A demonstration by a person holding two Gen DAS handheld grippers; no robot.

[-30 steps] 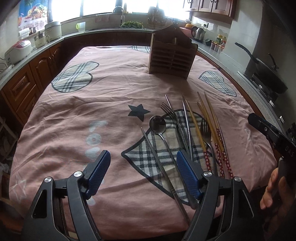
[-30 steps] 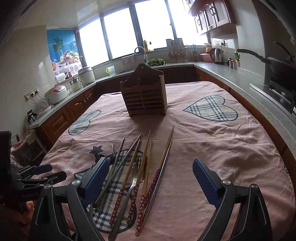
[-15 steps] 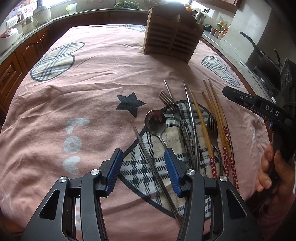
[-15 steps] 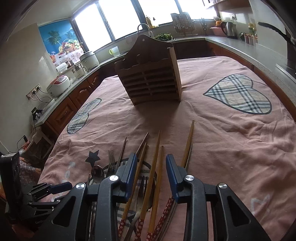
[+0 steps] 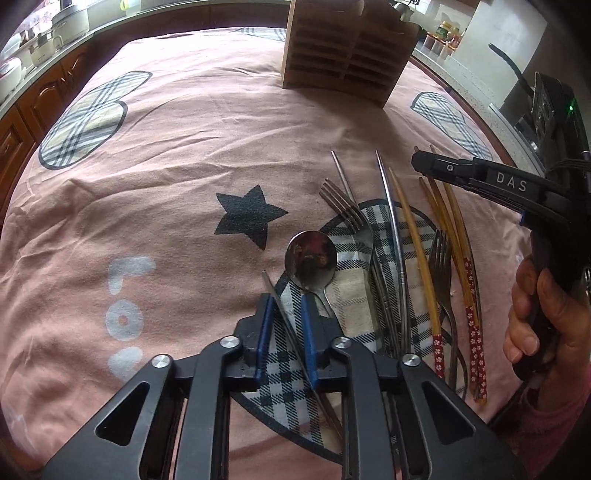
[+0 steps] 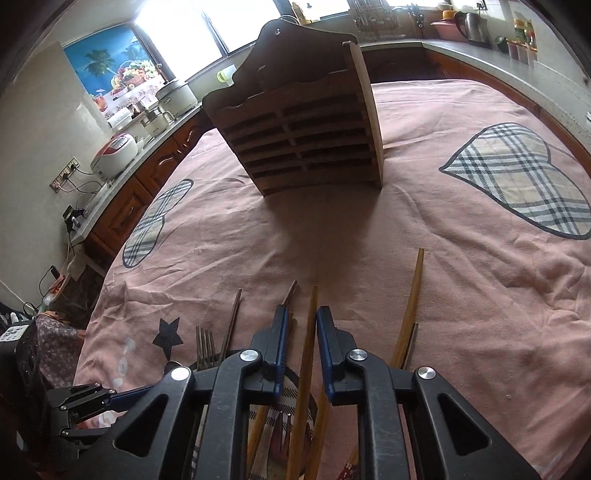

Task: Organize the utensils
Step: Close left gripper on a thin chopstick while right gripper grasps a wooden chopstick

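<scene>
Utensils lie on a pink cloth: a spoon (image 5: 312,258), two forks (image 5: 341,203) (image 5: 441,266), metal chopsticks (image 5: 393,221) and wooden chopsticks (image 5: 417,251). My left gripper (image 5: 286,306) is low over the cloth, jaws narrowed around a metal chopstick (image 5: 275,291), a gap still showing on each side. My right gripper (image 6: 301,328) has its jaws narrowed around a wooden chopstick (image 6: 309,332), with small gaps. It also shows in the left wrist view (image 5: 480,177). The wooden slatted holder (image 6: 306,125) stands upright beyond.
The pink cloth (image 5: 166,184) carries plaid heart patches (image 6: 517,177) and a black star (image 5: 247,218). Kitchen counters with rice cookers (image 6: 114,155) run along the left and back. A kettle (image 6: 472,22) and jars stand at the back right.
Both grippers have moved down and forward to the utensils and narrowed from wide open, the left around a metal chopstick, the right around a wooden one.
</scene>
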